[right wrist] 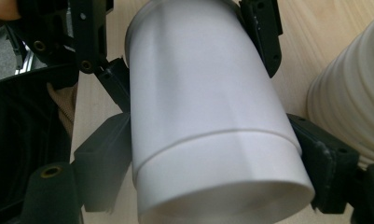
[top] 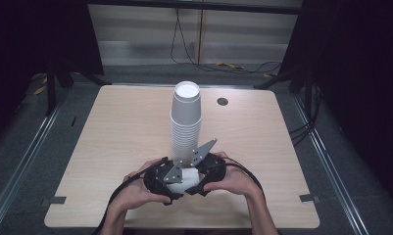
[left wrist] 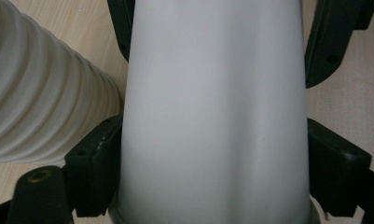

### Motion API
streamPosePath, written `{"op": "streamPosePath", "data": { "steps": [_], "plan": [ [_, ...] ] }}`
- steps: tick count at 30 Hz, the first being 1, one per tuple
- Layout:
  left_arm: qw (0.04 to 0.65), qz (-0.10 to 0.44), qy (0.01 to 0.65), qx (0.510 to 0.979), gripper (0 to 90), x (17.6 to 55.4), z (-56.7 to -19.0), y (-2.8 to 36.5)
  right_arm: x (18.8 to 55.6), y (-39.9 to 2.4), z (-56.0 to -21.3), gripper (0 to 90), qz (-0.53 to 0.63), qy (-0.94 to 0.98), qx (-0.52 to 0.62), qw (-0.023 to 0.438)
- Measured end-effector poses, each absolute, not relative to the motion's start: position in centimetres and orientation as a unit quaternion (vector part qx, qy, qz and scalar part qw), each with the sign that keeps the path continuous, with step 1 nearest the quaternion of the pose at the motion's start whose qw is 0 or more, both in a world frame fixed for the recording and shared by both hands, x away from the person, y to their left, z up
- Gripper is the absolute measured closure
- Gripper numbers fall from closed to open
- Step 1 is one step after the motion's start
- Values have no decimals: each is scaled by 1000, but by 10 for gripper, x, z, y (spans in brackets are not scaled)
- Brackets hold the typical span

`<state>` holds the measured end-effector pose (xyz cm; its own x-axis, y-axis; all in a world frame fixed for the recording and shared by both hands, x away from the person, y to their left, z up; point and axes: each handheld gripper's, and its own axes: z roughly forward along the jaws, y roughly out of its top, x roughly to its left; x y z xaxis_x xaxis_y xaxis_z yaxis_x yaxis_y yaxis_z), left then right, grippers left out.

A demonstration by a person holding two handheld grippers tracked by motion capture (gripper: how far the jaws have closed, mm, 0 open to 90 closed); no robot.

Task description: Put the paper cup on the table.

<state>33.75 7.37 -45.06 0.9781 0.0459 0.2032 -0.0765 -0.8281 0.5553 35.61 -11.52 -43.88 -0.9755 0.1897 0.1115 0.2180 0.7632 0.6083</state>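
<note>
**Two hand-held grippers clasp one white cup at the near edge of the tabletop**

Nearest to me, my forearms come in over the near edge of the pale wooden tabletop (top: 110, 147). My left hand-held gripper (top: 160, 182) and my right hand-held gripper (top: 207, 175) meet there, facing each other, with a single white paper cup (top: 184, 179) lying on its side between them.

In the left gripper view, my left hand-held gripper's black jaws press against both sides of the cup (left wrist: 215, 112), grasping it; the other gripper's jaws clamp it farther along.

In the right gripper view, my right hand-held gripper's jaws are clenched on the same cup (right wrist: 208, 116), near a raised seam that rings its wall. The cup is tilted, and the left gripper's jaws hold its far part.

Just beyond the grippers, toward the middle of the tabletop, a tall stack of white cups (top: 185, 122) stands upright. A small dark round grommet (top: 222, 102) sits far right of the stack.
</note>
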Motion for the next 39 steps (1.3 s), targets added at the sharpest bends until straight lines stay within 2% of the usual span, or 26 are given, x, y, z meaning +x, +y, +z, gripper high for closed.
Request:
{"op": "streamPosePath", "data": {
  "steps": [1, 10, 20, 24, 35, 39],
  "plan": [
    [321, 94, 17, 942, 172, 334, -454, 73, 356, -116, -438, 218, -330, -938, -103, 18],
    [322, 94, -1, 942, 148, 334, -454, 76, 354, -118, -437, 239, -331, -938, -99, 26],
    [355, 90, -8, 931, 145, 338, -447, 85, 353, -120, -433, 243, -337, -936, -104, 23],
    [397, 71, 0, 915, 150, 341, -447, 92, 353, -121, -433, 242, -342, -934, -101, 19],
    [475, 89, 39, 875, 158, 342, -447, 111, 353, -126, -433, 238, -334, -936, -113, 3],
    [484, 95, 53, 868, 158, 341, -447, 114, 354, -128, -433, 237, -337, -934, -117, -2]
  ]
}}
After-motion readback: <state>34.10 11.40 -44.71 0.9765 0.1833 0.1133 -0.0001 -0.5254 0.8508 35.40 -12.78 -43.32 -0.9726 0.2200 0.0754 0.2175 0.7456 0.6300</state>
